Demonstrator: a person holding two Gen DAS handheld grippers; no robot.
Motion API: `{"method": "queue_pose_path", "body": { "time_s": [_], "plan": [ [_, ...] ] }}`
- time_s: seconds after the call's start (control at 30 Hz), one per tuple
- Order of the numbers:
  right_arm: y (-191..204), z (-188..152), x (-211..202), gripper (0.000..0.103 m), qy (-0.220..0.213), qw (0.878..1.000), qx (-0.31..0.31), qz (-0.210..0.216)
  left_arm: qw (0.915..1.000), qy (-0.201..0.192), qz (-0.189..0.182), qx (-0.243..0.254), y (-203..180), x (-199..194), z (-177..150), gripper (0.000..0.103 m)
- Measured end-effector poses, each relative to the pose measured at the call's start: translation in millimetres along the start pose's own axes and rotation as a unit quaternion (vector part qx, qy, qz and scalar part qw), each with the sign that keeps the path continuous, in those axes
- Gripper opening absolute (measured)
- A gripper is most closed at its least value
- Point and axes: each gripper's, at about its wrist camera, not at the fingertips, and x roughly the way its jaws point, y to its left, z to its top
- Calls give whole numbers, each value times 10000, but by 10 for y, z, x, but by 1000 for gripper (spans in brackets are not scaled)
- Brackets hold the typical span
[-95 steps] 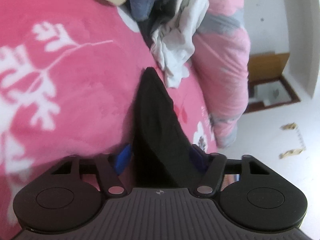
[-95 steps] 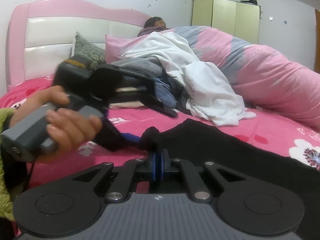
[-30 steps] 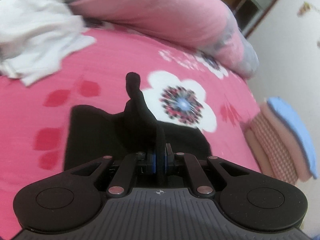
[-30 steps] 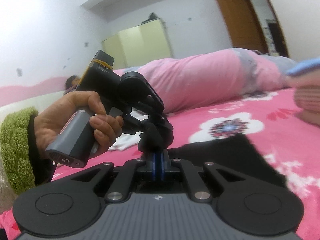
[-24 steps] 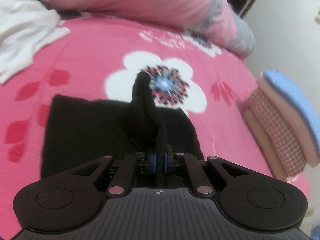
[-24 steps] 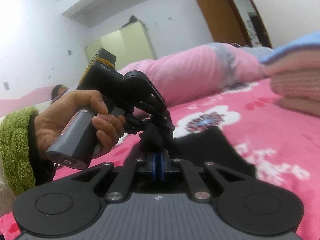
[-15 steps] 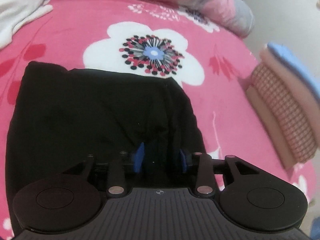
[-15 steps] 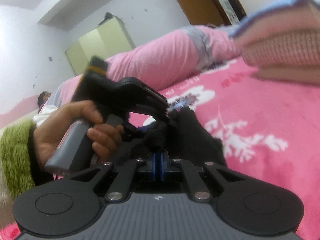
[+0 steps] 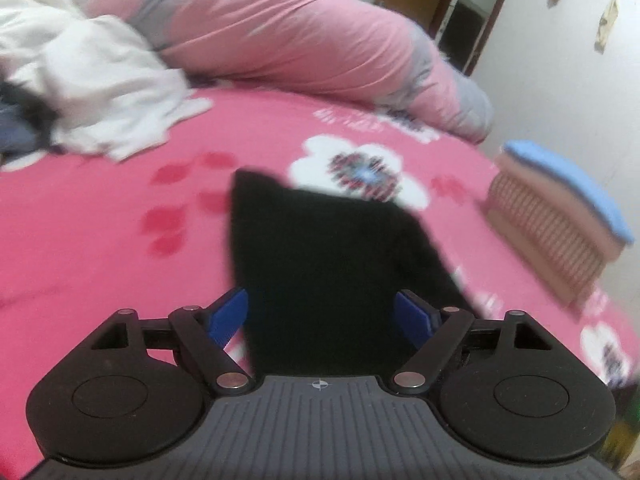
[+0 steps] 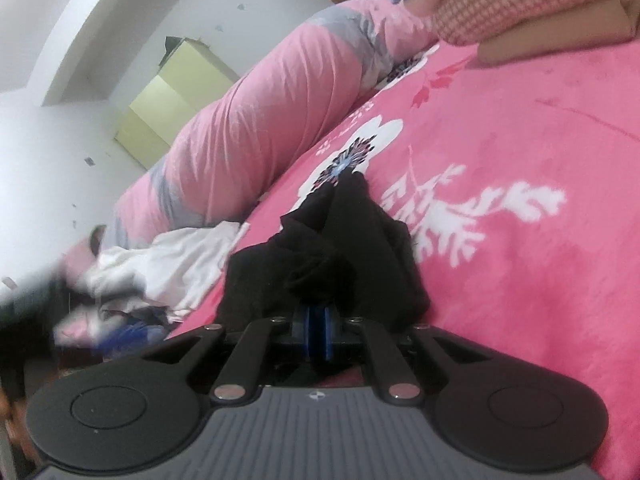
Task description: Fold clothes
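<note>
**Black garment down on the bed, right gripper alone has hold of it**

Straight ahead of the left gripper [image 9: 322,314], in the left wrist view, the black garment [image 9: 328,256] lies flat on the pink floral bedspread [image 9: 100,240], reaching from under the tool out toward the white flower print. Its blue pads [image 9: 228,312] stand wide apart, one to each side of the near edge, with nothing between them but the cloth lying below; they grip nothing. A stack of folded clothes [image 9: 560,220] sits near, to the right, and a heap of unfolded laundry [image 9: 92,96] lies well apart at upper left. This view is blurred.

Over in the right wrist view, the right gripper [image 10: 318,334] is pinched closed on a bunched corner of the black garment [image 10: 332,256], which rises in a crumpled ridge running away from the fingers toward the flower. The pink duvet roll [image 10: 248,132] lies beyond. By my judgement the right hand is the nearer and the only one placed to carry or set down this edge.

No brand, label or legible writing shows in either view.
</note>
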Motion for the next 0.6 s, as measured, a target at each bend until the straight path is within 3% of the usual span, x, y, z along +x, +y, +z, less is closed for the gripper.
{"method": "queue_pose_path", "body": {
  "time_s": [0.17,0.3,0.4,0.43,0.6],
  "plan": [
    [64,83,4,23,161,9998,-85,88,9993,-262,144,233,184,-385,-377,81],
    [188,164,70,24,388,9983,-373,-212,9974,-341,158,617,133,-379,-521,81],
    [232,231,88,16,407,9974,-469,-367,9950,-400,169,904,95,-374,-630,80],
    [260,254,77,7,359,9973,-518,-378,9940,-419,173,1000,82,-372,-666,79],
    [395,342,17,3,115,9964,-726,-426,9889,-508,364,1347,34,-318,-734,66]
  ]
}}
